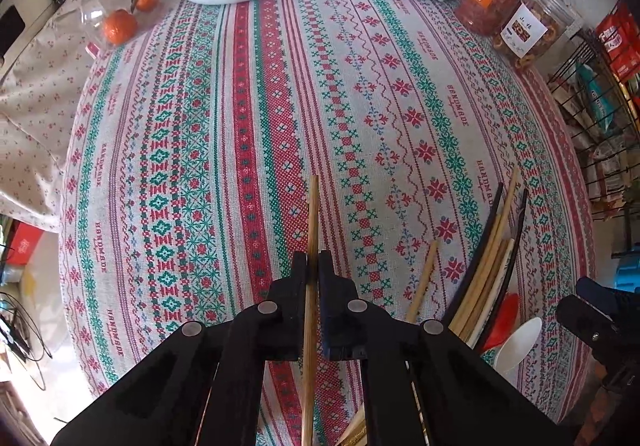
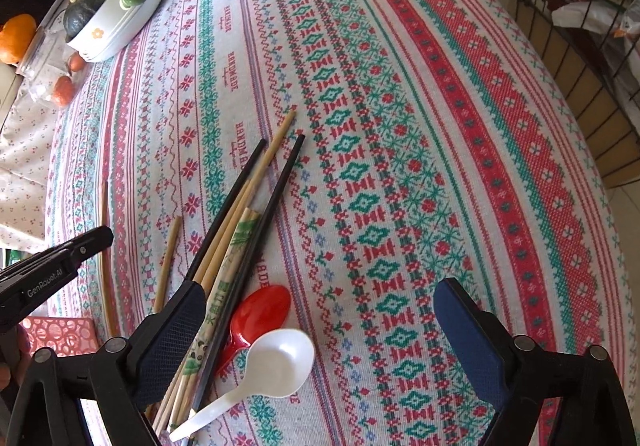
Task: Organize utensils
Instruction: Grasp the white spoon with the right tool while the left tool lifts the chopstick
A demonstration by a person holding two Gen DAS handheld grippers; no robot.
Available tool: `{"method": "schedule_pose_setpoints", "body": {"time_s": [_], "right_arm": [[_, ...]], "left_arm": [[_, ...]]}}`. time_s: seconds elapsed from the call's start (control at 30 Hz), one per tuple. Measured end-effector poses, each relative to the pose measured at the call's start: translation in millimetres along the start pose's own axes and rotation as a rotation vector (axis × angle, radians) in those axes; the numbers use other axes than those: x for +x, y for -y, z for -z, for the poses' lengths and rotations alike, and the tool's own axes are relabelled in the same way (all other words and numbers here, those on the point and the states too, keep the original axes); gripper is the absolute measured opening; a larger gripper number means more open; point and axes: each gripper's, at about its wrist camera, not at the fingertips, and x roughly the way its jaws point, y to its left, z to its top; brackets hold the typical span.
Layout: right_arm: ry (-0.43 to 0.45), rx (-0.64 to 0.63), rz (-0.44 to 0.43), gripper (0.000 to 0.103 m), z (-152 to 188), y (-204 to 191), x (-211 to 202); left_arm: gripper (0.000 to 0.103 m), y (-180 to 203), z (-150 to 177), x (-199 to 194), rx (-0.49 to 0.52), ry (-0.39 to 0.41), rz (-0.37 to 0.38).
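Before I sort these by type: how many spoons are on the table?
2: a red spoon and a white spoon, touching, lying beside the chopstick pile near the right gripper. Others may be hidden.

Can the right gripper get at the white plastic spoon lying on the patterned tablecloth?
Probably yes. The right gripper stands open just above the white plastic spoon, whose bowl lies uncovered on the tablecloth; only its handle touches the chopstick pile.

Our left gripper [image 1: 313, 266] clamped on one bamboo chopstick [image 1: 312, 230], our patterned tablecloth [image 1: 200, 126] beneath, chopstick pile [image 1: 490, 270] right of us
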Motion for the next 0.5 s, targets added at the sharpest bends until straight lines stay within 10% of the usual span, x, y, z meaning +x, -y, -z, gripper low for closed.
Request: {"method": "schedule_pose_setpoints", "body": {"time_s": [0.5], "right_arm": [[-0.083,-0.039,-0.117,0.043,25.9,-10.4,20.6]], "left_arm": [[0.005,-19.4,84.3,-112.5,0.013,0.296,0.099]]}}
